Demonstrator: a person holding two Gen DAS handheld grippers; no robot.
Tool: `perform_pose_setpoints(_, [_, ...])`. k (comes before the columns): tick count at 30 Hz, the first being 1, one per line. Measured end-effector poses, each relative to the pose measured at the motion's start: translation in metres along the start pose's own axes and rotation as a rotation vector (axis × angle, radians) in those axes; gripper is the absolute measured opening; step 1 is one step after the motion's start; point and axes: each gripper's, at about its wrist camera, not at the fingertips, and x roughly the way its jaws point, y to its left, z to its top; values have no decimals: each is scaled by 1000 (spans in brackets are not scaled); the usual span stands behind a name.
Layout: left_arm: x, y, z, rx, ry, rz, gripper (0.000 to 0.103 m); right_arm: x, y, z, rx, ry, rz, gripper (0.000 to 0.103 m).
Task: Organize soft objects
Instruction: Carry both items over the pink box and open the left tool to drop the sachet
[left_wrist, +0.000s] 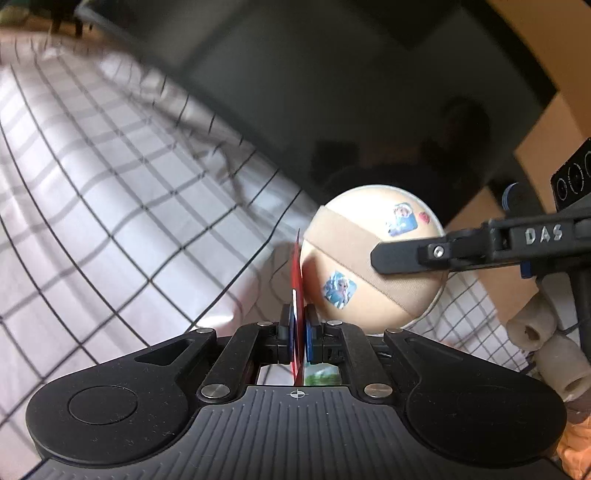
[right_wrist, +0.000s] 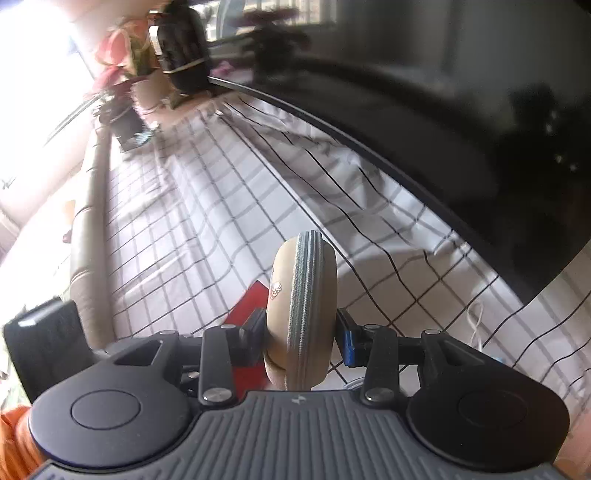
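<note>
The left gripper (left_wrist: 298, 334) is pinching a thin red card (left_wrist: 296, 280) edge-on between fully closed jaws. The right gripper (right_wrist: 301, 334) is clamping a round beige zippered pouch (right_wrist: 303, 314), its grey zipper (right_wrist: 306, 306) facing the camera; in the left wrist view the pouch (left_wrist: 369, 258) is showing cartoon stickers (left_wrist: 340, 290). Both items are hanging above a white checked cloth (left_wrist: 110, 203), beside a dark glossy surface (right_wrist: 461, 110).
</note>
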Motion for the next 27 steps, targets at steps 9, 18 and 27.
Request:
perform_pose_setpoints(9, [-38,-64,17,50,-40,-54,7,-98,8,-28,-32,-131,-95,39])
perform_pose_setpoints(18, [-6,-130,1,77,37,-135,7,-175,-60,-91,83,-213,-222,39])
perform_pose_setpoints(27, [61,-227,-35,136,187,-281,7,-229,-158,-177,317,-294,-407,39])
